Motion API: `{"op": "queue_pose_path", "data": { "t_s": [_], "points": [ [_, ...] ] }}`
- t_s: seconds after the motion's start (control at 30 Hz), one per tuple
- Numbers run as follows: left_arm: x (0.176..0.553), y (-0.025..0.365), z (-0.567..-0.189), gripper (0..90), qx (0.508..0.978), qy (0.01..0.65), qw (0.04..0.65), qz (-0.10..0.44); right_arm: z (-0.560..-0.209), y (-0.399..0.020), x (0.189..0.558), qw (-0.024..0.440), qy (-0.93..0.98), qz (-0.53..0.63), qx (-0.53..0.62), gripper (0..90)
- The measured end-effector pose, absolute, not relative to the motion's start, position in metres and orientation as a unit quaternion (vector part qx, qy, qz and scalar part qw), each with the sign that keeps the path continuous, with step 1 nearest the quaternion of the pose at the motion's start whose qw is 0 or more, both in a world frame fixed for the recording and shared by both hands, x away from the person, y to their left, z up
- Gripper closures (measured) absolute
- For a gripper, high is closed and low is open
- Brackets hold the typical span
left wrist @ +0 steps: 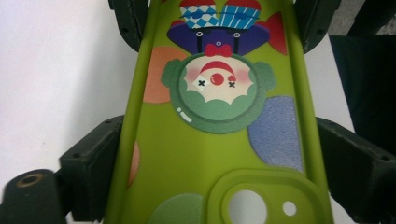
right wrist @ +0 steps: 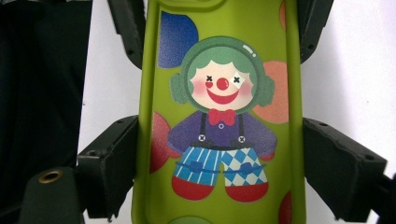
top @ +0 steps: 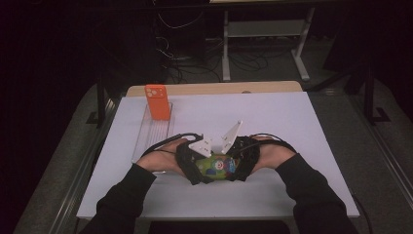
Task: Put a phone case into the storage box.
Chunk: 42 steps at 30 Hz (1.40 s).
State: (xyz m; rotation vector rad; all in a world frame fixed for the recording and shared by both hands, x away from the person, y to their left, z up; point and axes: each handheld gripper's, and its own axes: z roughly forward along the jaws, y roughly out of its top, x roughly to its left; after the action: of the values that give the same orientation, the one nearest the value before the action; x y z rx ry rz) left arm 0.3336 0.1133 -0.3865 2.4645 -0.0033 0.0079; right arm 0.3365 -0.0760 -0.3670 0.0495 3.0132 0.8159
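A lime-green phone case [top: 217, 166] printed with a clown lies on the white table near the front, held between both grippers. My left gripper [top: 195, 163] comes in from the left. In the left gripper view its jaws press on the two long edges of the case [left wrist: 205, 149] near the camera cutout, so the left gripper [left wrist: 219, 135] is shut on it. My right gripper [top: 239, 162] comes in from the right, and my right gripper [right wrist: 219, 154] likewise clamps the case [right wrist: 219, 28] at the clown's legs. The clown's side faces up.
An orange phone [top: 158, 102] stands upright in a clear plastic tray [top: 146, 134] at the back left of the white board [top: 272, 117]. A wooden strip [top: 214, 88] runs along the far edge. Both sleeved forearms rest at the front.
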Motion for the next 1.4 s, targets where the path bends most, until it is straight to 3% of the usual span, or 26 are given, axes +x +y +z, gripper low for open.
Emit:
{"op": "queue_pose_path", "data": {
  "t_s": [0.6, 1.0, 1.4],
  "points": [
    [0.334, 0.114, -0.386, 15.9, 0.944, 0.001, 0.329, -0.014, -0.371, -0.081, 0.336, -0.011, 0.961, 0.276, 0.029, 11.5],
    [0.340, 0.123, -0.384, 16.0, 0.946, 0.031, 0.323, 0.009, -0.367, -0.112, 0.344, 0.015, 0.943, 0.313, 0.114, 2.5],
    [0.344, 0.130, -0.386, 16.0, 0.941, 0.089, 0.325, 0.024, -0.374, -0.141, 0.346, 0.044, 0.923, 0.339, 0.175, 1.2]
  ]
}}
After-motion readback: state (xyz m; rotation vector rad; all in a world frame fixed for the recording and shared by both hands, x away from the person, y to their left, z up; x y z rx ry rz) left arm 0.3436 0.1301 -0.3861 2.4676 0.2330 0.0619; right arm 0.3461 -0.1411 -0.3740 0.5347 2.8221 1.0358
